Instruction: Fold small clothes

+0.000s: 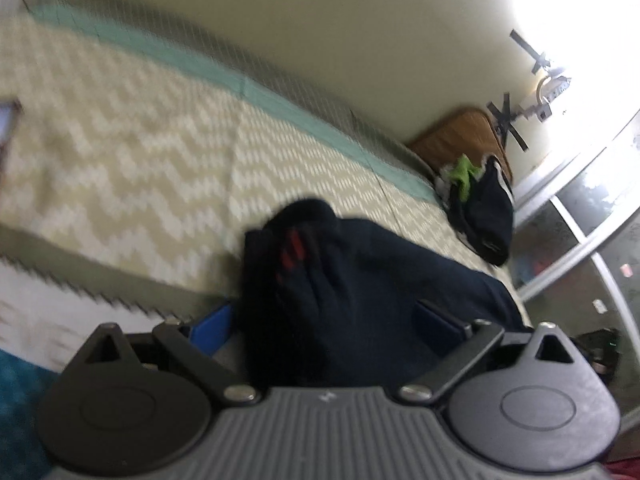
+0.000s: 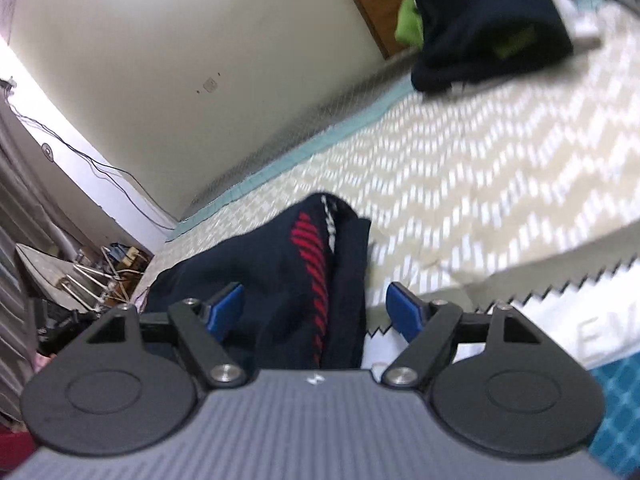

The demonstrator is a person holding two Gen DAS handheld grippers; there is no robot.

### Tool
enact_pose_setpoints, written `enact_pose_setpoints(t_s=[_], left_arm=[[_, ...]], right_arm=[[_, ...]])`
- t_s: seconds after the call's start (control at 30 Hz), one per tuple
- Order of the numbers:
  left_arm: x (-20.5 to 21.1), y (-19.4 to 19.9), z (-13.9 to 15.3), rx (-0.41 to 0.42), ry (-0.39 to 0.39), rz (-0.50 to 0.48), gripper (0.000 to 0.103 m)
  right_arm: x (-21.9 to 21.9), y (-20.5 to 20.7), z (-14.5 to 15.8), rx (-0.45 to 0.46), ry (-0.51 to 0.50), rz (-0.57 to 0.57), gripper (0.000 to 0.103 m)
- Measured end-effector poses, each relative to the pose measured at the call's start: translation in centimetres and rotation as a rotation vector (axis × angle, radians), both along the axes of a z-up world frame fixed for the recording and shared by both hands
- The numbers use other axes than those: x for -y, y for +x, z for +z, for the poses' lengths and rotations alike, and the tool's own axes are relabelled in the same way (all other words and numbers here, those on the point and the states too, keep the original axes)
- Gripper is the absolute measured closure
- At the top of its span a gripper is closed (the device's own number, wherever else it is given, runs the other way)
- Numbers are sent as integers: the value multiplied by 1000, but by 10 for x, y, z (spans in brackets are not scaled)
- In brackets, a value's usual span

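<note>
A dark navy garment with red stripes [image 1: 344, 280] lies bunched at the near edge of a bed with a cream zigzag cover [image 1: 132, 152]. My left gripper [image 1: 328, 320] is open, its blue pads [image 1: 212, 322] standing apart on either side of the cloth. In the right wrist view the same garment [image 2: 288, 280] sits between the open fingers of my right gripper [image 2: 316, 312]; the blue pads [image 2: 404, 312] are wide apart and the cloth drapes over the gripper body. Whether either pad touches the cloth I cannot tell.
A pile of dark and green clothes [image 1: 480, 208] lies further along the bed by a brown headboard [image 1: 460, 136]; it also shows in the right wrist view [image 2: 484, 28]. A cream wall [image 2: 200, 60] runs along the bed's far side. Clutter [image 2: 88, 280] sits on the floor at left.
</note>
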State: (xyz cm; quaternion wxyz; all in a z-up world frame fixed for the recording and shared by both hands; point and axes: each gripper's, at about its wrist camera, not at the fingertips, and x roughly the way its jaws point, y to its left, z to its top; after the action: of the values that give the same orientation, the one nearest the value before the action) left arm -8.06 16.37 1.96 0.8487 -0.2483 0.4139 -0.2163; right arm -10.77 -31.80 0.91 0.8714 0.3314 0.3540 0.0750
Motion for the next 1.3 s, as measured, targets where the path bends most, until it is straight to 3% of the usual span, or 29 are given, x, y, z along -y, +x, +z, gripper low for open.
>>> enact_pose_setpoints(t_s=[0.13, 0.17, 0.2, 0.27, 0.3, 0.37, 0.47, 0.57, 0.67, 0.77, 0.83, 0.9, 1.03, 1.13, 1.17, 1.2, 1.3], left_arm=[[14, -1, -5, 44, 8, -22, 6], [15, -2, -6, 56, 7, -19, 14], [17, -2, -7, 61, 10, -16, 42], [19, 1, -12, 35, 28, 12, 75], [18, 3, -13, 20, 9, 16, 79], [21, 6, -9, 19, -3, 23, 81], [35, 8, 17, 116, 4, -25, 81], [56, 16, 45, 222, 18, -55, 81], [76, 32, 54, 281, 49, -50, 81], [89, 57, 37, 205, 53, -40, 81], [99, 73, 12, 109, 97, -28, 81], [103, 77, -3, 72, 138, -10, 76], [86, 56, 16, 114, 138, 10, 70], [68, 44, 44, 163, 110, 37, 72], [68, 43, 52, 181, 98, 41, 78], [71, 42, 61, 201, 82, 29, 84], [99, 49, 77, 231, 31, -70, 89]], right_arm=[[-9, 14, -7, 14, -3, 38, 22], [-7, 15, -9, 21, 7, 38, 22], [-9, 19, -12, 26, 21, 37, 24], [-16, 28, -16, 16, 4, 40, 45], [-18, 31, -18, 7, 9, 34, 54], [-15, 30, -13, 11, 43, 25, 59], [-13, 33, 14, 93, 13, 24, 62], [-15, 41, 47, 203, -100, 12, 62], [1, 47, 59, 258, -96, -50, 62], [17, 58, 48, 202, -135, -117, 62], [25, 70, 29, 107, -166, -146, 61], [33, 81, 5, 3, -165, -181, 58], [60, 64, -7, 16, 43, -231, 45], [74, 47, -3, 47, 90, -226, 36], [76, 42, -3, 40, 91, -223, 36], [78, 38, -4, 34, 88, -221, 36], [72, 33, -8, 19, 100, -216, 35]])
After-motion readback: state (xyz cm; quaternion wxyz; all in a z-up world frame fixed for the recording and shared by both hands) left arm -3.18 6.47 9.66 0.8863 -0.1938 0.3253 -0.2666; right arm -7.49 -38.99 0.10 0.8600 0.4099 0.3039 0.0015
